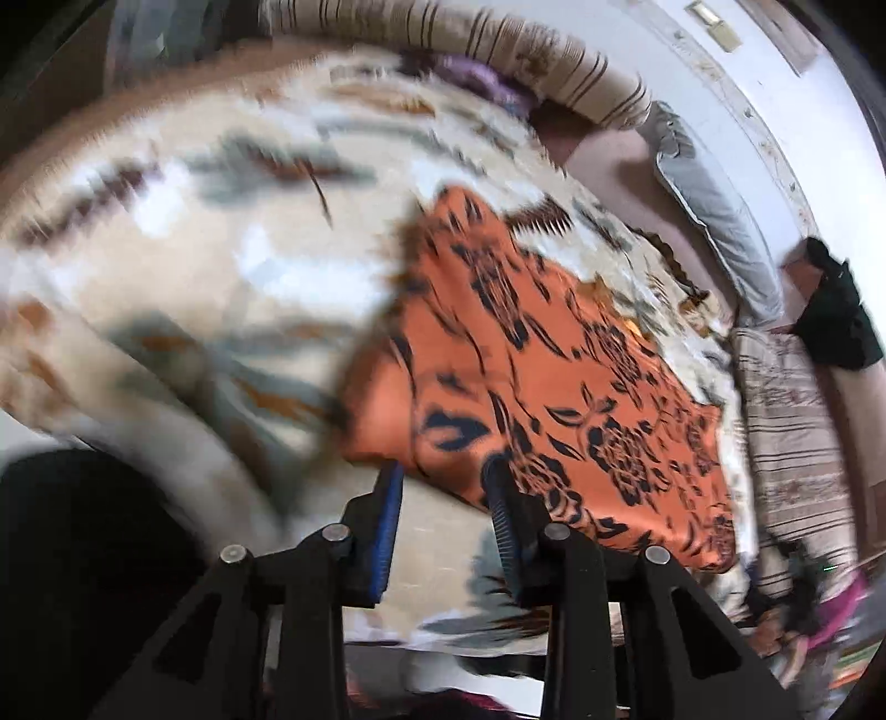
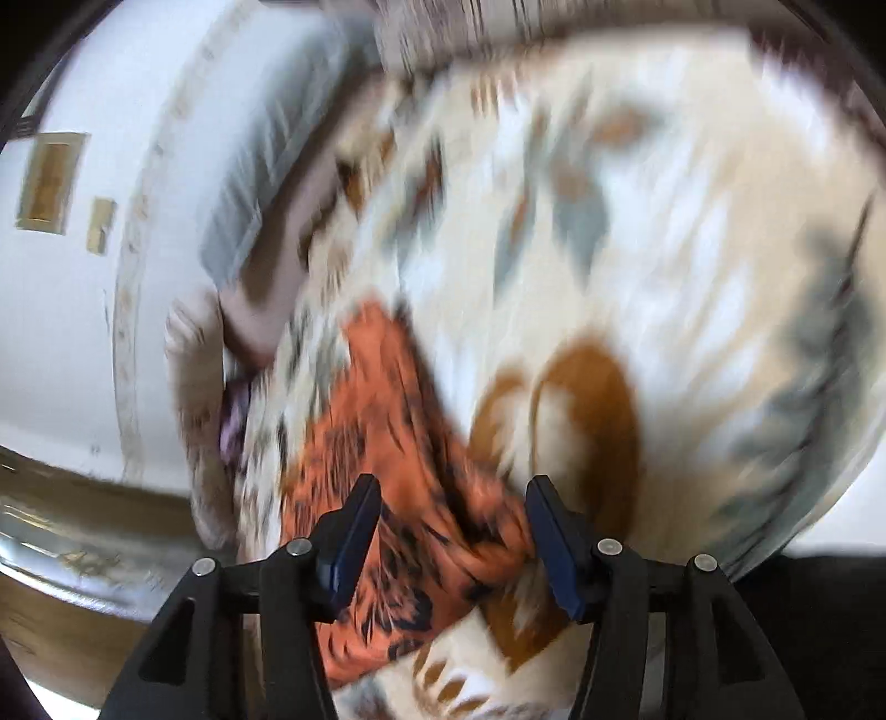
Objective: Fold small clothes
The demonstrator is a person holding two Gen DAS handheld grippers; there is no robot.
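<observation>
An orange garment with a black flower print (image 1: 531,354) lies spread on a cream patterned blanket (image 1: 232,260). My left gripper (image 1: 443,476) is open, its fingertips at the garment's near edge, the edge lying between the jaws. In the right wrist view the same orange garment (image 2: 387,443) lies bunched on the blanket (image 2: 637,232). My right gripper (image 2: 454,493) is open with a rumpled fold of the garment between its jaws. Both views are blurred by motion.
A striped bolster (image 1: 498,39) and a grey pillow (image 1: 714,205) lie along the white wall (image 1: 786,111). A dark cloth (image 1: 836,310) and a striped mattress (image 1: 792,443) sit at the right. The wall (image 2: 66,332) fills the left of the right wrist view.
</observation>
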